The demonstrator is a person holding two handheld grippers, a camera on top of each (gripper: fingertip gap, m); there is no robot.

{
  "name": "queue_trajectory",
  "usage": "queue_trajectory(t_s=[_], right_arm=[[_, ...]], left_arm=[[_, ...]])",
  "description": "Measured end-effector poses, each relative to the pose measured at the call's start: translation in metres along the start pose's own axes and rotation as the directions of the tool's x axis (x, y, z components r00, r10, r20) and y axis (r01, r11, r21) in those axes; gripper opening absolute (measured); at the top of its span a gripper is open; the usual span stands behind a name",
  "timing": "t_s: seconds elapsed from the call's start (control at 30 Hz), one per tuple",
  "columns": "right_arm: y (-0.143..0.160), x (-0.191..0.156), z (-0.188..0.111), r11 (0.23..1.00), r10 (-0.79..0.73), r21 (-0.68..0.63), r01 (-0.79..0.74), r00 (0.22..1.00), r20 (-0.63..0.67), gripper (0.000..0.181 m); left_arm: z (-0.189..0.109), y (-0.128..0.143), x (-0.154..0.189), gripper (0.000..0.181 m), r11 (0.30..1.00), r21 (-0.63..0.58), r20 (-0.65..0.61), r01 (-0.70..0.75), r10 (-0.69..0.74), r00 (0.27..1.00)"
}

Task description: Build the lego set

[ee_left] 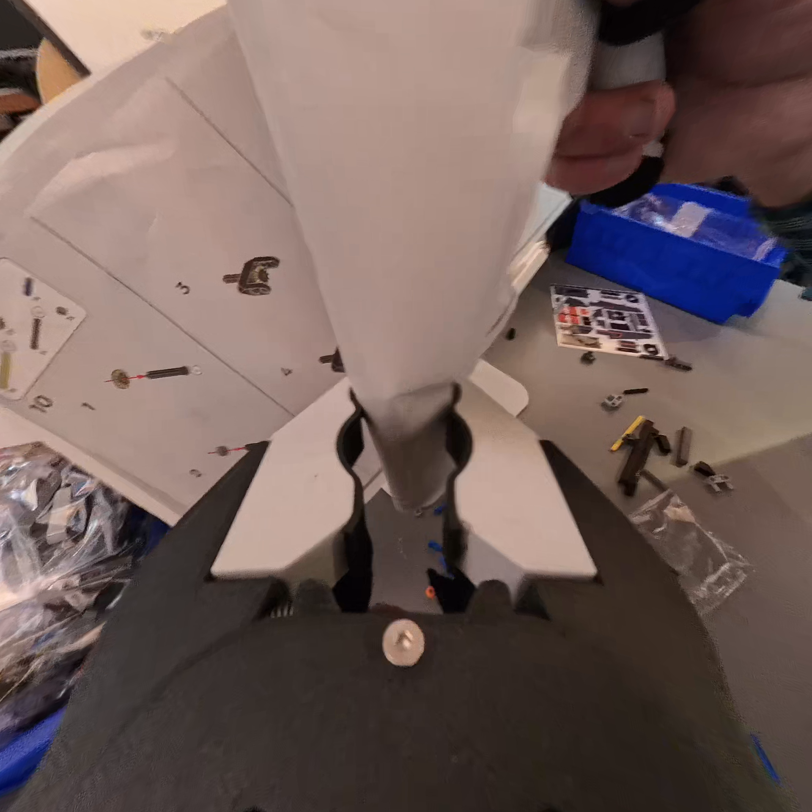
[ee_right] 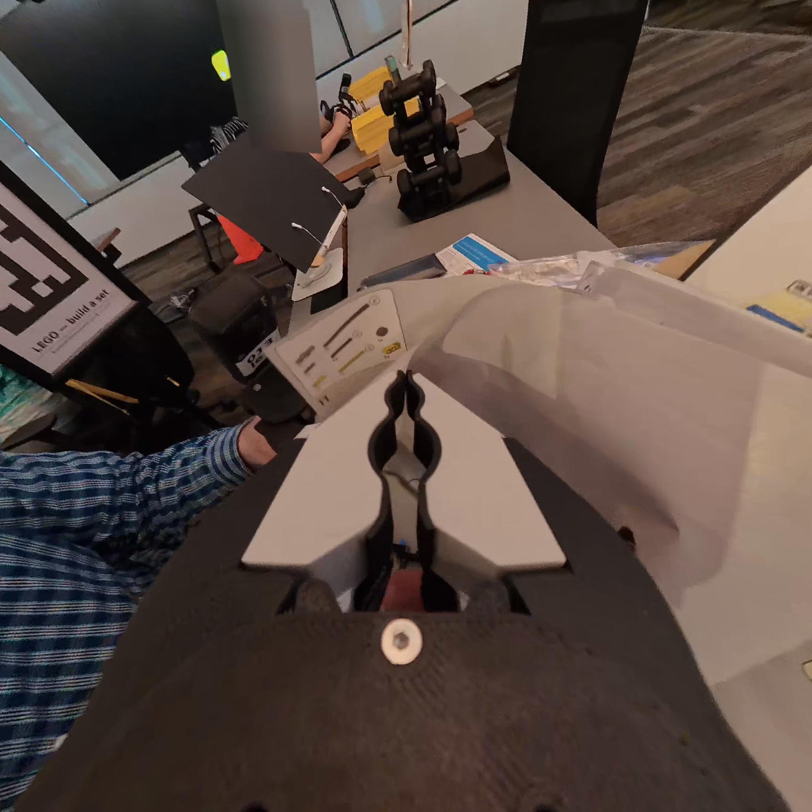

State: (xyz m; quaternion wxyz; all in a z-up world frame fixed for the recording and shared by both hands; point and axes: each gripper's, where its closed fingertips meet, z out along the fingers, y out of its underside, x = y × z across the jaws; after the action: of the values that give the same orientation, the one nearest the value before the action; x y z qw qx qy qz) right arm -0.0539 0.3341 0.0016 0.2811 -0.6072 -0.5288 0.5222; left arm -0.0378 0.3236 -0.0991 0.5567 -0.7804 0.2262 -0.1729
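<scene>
Manual (ee_left: 184, 246) is open and lifted off the grey table (ee_left: 725, 395), pages curling up. In the left wrist view one page (ee_left: 395, 197) rises as a blurred white sheet, its lower corner pinched between the left gripper (ee_left: 404, 395) fingertips; jaws pressed onto the paper near the tips, gap below them open. Printed step drawings show on the page to the left of it.

Loose lego parts (ee_left: 646, 452) lie on the table to the right of that gripper: dark beams, a yellow axle, small grey connectors, well apart from the manual. Sticker sheet (ee_left: 606, 323) lies flat farther back, near a blue bin (ee_left: 672, 259) with clear bags inside. An empty clear bag (ee_left: 690, 558) sits near the parts. Bagged parts (ee_left: 57, 540) pile at the left edge in clear plastic. A hand (ee_left: 615, 127) shows top right, blurred, above the bin.

Right wrist view: right gripper (ee_right: 405, 378) jaws pressed together at the tips, only a narrow slit between; cannot tell if any paper is caught there. Curled page (ee_right: 593, 395) arches just right of the gripper, and a parts-list panel on the manual (ee_right: 342, 342) shows just past the tips. A blue striped sleeve (ee_right: 88, 527) reaches in from the left. Behind: a sign (ee_right: 48, 281) leaning at left, a black board (ee_right: 268, 197), a dumbbell rack (ee_right: 422, 136) on a far table, yellow bins (ee_right: 373, 123), orange cone (ee_right: 241, 241).
</scene>
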Motion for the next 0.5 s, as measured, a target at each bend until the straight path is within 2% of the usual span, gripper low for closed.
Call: queue_trajectory(t_s=[0.07,0.2,0.23,0.33,0.37,0.4,0.43,0.5], right_arm=[[0.003,0.004,-0.001,0.999,-0.042,-0.025,0.041,0.998,-0.042,0.000],[0.013,0.006,0.000,0.987,-0.122,-0.113,0.113,0.989,-0.084,0.000],[0.014,0.004,0.000,0.985,-0.134,-0.119,0.124,0.988,-0.076,0.000],[0.011,-0.001,-0.003,0.983,-0.151,-0.115,0.144,0.987,-0.052,0.000],[0.010,-0.003,-0.005,0.983,-0.151,-0.113,0.146,0.988,-0.041,0.000],[0.010,-0.003,-0.007,0.983,-0.149,-0.115,0.144,0.988,-0.037,0.000],[0.010,-0.003,-0.009,0.983,-0.145,-0.117,0.141,0.989,-0.032,0.000],[0.008,-0.004,-0.018,0.982,-0.148,-0.125,0.144,0.989,-0.026,0.000]], left_arm=[[-0.009,-0.010,0.009,0.062,0.998,0.067,-0.081,0.011,-0.006,0.997],[-0.039,-0.038,0.009,0.094,0.974,0.206,-0.192,0.099,-0.059,0.980],[-0.045,-0.044,0.005,0.091,0.965,0.230,-0.202,0.127,-0.080,0.976],[-0.049,-0.048,-0.015,0.057,0.951,0.229,-0.205,0.210,-0.163,0.965],[-0.048,-0.046,-0.016,0.036,0.948,0.216,-0.243,0.233,-0.178,0.954],[-0.046,-0.044,-0.020,0.007,0.946,0.212,-0.259,0.247,-0.189,0.947],[-0.045,-0.044,-0.027,0.000,0.937,0.231,-0.259,0.263,-0.201,0.945],[-0.045,-0.044,-0.036,0.000,0.925,0.237,-0.270,0.298,-0.232,0.934]])
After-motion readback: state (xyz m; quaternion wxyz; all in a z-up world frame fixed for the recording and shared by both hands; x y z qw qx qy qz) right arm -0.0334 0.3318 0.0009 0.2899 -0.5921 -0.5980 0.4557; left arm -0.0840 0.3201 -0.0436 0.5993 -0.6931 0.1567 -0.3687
